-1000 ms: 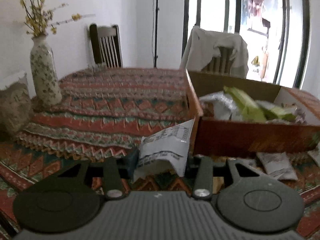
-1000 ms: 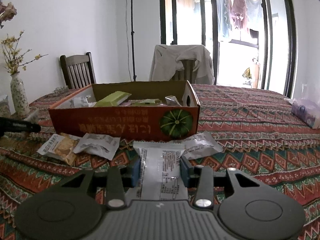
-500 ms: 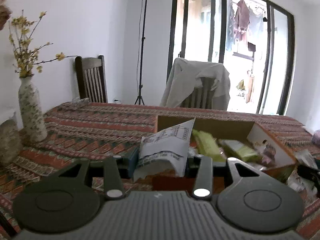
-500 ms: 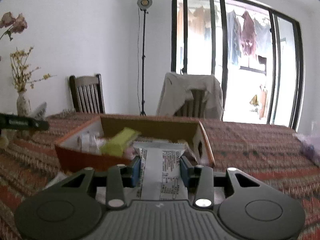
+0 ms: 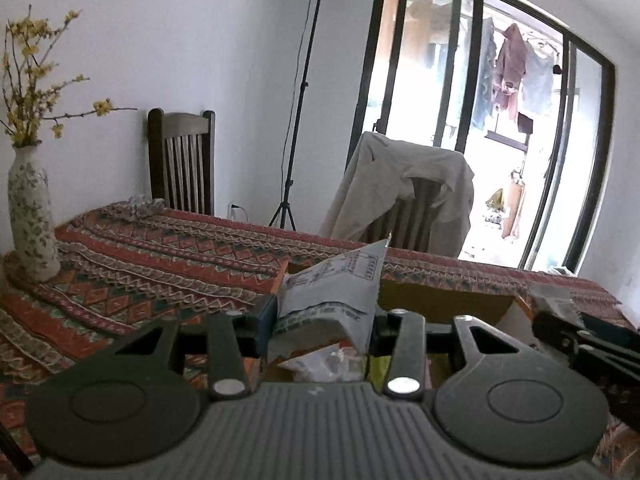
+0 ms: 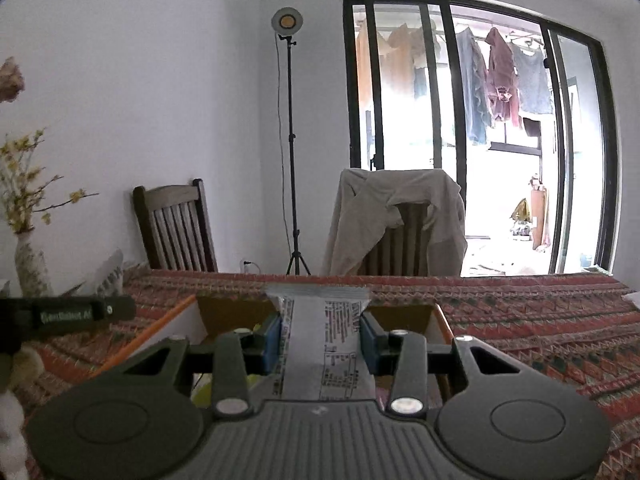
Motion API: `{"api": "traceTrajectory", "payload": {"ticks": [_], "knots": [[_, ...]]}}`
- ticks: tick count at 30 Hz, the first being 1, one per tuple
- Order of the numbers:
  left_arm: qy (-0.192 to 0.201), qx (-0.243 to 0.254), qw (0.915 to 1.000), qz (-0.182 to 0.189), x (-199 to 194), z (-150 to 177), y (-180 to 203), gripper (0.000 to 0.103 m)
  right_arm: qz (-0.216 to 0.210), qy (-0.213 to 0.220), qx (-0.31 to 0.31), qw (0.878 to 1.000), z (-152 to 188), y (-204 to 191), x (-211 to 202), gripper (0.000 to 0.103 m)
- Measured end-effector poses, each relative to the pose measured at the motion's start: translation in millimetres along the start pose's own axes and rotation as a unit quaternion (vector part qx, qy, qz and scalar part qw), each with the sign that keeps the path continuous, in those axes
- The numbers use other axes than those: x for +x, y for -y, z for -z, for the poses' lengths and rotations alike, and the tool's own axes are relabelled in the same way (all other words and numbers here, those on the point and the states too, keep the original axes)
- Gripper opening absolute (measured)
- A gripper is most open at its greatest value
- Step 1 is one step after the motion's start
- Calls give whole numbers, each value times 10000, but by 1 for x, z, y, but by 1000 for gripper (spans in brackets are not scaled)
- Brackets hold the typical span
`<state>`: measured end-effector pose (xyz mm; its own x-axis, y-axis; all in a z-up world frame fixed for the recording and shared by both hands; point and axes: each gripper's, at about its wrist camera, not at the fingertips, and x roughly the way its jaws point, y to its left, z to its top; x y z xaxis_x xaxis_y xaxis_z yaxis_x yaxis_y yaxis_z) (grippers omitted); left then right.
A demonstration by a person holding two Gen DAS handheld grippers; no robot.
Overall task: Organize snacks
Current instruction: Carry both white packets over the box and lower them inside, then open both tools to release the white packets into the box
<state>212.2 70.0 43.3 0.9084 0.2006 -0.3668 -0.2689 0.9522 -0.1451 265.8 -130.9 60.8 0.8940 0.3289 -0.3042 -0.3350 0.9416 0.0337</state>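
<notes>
My left gripper (image 5: 322, 332) is shut on a crumpled white snack packet (image 5: 334, 288) with printed text, held above the near part of the cardboard box (image 5: 440, 300). In the right wrist view my right gripper (image 6: 320, 342) is shut on a flat white snack packet (image 6: 324, 344), also over the open cardboard box (image 6: 404, 314). The box's orange rim shows on the left, and a green packet (image 6: 202, 394) lies inside it. The right gripper shows at the right edge of the left wrist view, and the left gripper at the left edge of the right wrist view.
A patterned tablecloth (image 5: 168, 256) covers the table. A flowered vase (image 5: 30, 212) with yellow sprigs stands far left. Two chairs (image 6: 176, 228) stand behind the table, one draped with a pale jacket (image 6: 396, 216). A light stand (image 6: 292, 140) is by the wall.
Both grippers have risen and moved forward over the box with their packets; the box now lies low in both views, and the loose packets in front of it have dropped out of sight.
</notes>
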Motion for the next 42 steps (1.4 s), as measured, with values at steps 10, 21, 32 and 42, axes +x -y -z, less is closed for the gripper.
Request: {"api": "traceTrajectory", "payload": {"ticks": [10,21,32,42], "knots": [[-38,174,9998,-40,36,17,8,44,25,-179,65,9998,27,12,40,40],[142,380,9992,32,36,30,13,53,17,-452,55,9990,39,15,46,59],[439,163,9987,-178,29,33,7,103,97,-345,126,9993,38,19,38,103],[392,77,9990,-211,30,35,5,103,168,-365,91,9992,36,18,39,103]]}}
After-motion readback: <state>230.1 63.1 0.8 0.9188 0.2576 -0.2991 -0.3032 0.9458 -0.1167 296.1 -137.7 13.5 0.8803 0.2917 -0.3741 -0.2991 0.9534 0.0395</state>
